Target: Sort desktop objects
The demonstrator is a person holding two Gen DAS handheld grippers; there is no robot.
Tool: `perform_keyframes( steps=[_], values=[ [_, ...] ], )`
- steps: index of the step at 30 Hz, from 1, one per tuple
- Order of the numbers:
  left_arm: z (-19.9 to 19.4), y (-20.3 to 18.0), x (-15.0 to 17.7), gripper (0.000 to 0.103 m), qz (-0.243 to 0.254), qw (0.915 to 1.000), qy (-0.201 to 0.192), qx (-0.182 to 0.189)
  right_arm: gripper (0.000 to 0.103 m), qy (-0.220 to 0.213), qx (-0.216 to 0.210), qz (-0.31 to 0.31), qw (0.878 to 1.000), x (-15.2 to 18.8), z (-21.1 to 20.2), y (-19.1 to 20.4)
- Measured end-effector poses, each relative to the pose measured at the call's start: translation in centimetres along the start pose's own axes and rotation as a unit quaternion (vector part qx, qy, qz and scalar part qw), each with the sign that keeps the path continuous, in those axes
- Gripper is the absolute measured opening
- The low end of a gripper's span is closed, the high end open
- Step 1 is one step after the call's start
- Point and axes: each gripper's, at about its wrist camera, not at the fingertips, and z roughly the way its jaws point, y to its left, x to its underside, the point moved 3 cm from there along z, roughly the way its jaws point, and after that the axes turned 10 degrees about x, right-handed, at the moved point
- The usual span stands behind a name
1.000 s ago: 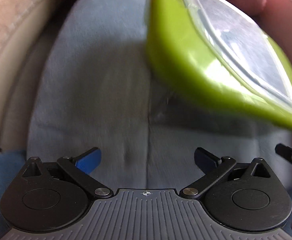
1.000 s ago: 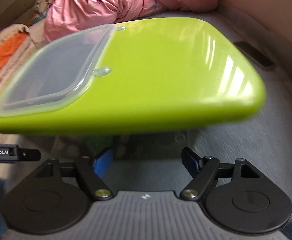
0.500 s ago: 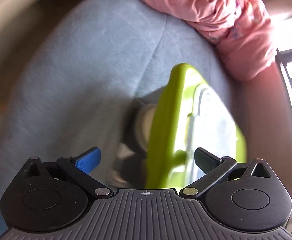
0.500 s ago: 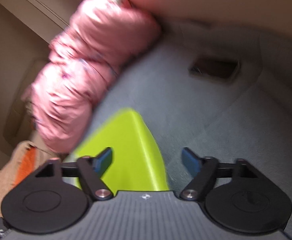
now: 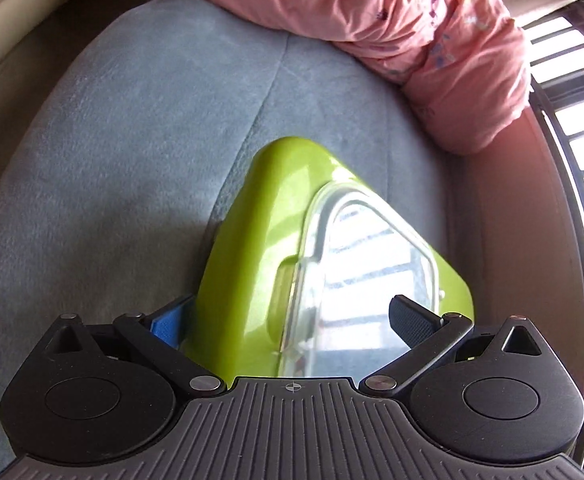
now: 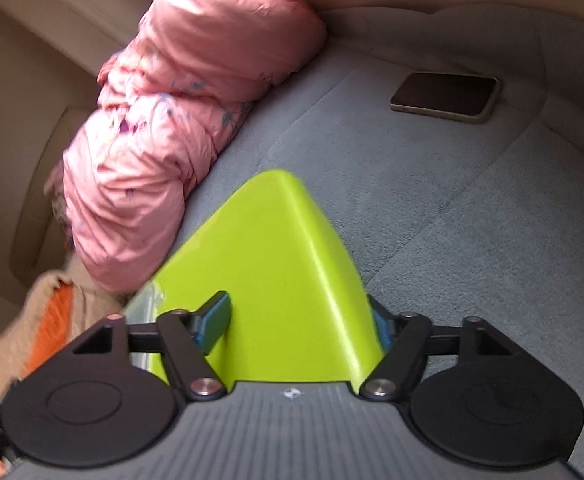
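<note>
Beneath us spreads a grey-blue cushion (image 5: pixel 124 152), soft and napped, with a seam running through it, and a beige surround curving behind it.

Our left gripper (image 5: pixel 288 320) stands with its fingers spread wide on either side of the green box (image 5: pixel 244 248): the blue pad (image 5: pixel 170 322) sits just beside the box's green flank, partly hidden by it, and the black pad (image 5: pixel 411 318) lies over the clear lid (image 5: pixel 355 272). We cannot tell whether either pad presses on the box. Our right gripper (image 6: pixel 295 320) also straddles the box (image 6: pixel 276 280), one pad (image 6: pixel 212 324) against the broad green face and the other tucked at the far edge, mostly hidden; its fingers are apart too, and we cannot tell whether they bear on it.

The box lies between both grippers, above the cushion, its rounded corner pointing away from us. Past it, a crumpled pink garment (image 5: pixel 411 20) is bundled along the cushion's far edge, seen also in the right view (image 6: pixel 164 132). A dark phone (image 6: pixel 445 96) lies flat on the cushion, well apart from the box. At the left rim of the right view there is a beige and orange cloth (image 6: pixel 48 320).
</note>
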Motion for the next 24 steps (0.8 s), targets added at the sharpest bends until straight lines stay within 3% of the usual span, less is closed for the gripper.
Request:
perform_keyframes(
  steps=[3, 8, 10, 11, 13, 16, 18, 22, 24],
  values=[
    [-1.9, 1.2, 0.5, 0.103, -0.018, 0.9996, -0.020, -0.006, 0.080, -0.021, 0.020, -0.008, 1.000, 0.1, -1.2, 0.2],
    [-6.3, 3.4, 2.4, 0.103, -0.085, 0.9935, -0.075, 0.014, 0.087, -0.096, 0.032, 0.003, 0.995, -0.7, -5.2, -0.4],
    [-7.3, 4.2, 3.5, 0.103, -0.114, 0.9896, -0.085, 0.024, 0.085, -0.092, 0.026, 0.010, 0.995, -0.5, -5.3, -0.5],
    [-7.4, 4.4, 3.9, 0.103, -0.120, 0.9889, -0.082, 0.029, 0.078, -0.075, 0.026, 0.014, 0.997, -0.4, -4.7, -0.4],
    [-7.4, 4.5, 4.4, 0.103, -0.116, 0.9906, -0.066, 0.031, 0.073, -0.040, 0.033, 0.023, 0.998, 0.0, -3.5, -0.2],
    [-6.7, 4.4, 3.9, 0.103, -0.097, 0.9934, -0.048, 0.037, 0.074, -0.051, 0.054, 0.012, 0.997, 0.7, -2.5, 0.2],
    [-5.5, 4.1, 3.1, 0.103, -0.090, 0.9933, -0.037, 0.062, 0.072, -0.063, 0.052, 0.008, 0.997, 1.0, -2.9, 0.4],
    [-1.7, 3.1, 0.4, 0.103, -0.091, 0.9881, 0.003, 0.124, 0.070, -0.052, 0.019, 0.016, 0.998, 0.4, -2.8, -0.7],
    [-0.4, 2.6, -1.1, 0.103, -0.085, 0.9891, 0.016, 0.119, 0.070, -0.041, -0.008, 0.023, 0.999, -0.2, -2.7, -1.7]
  ],
)
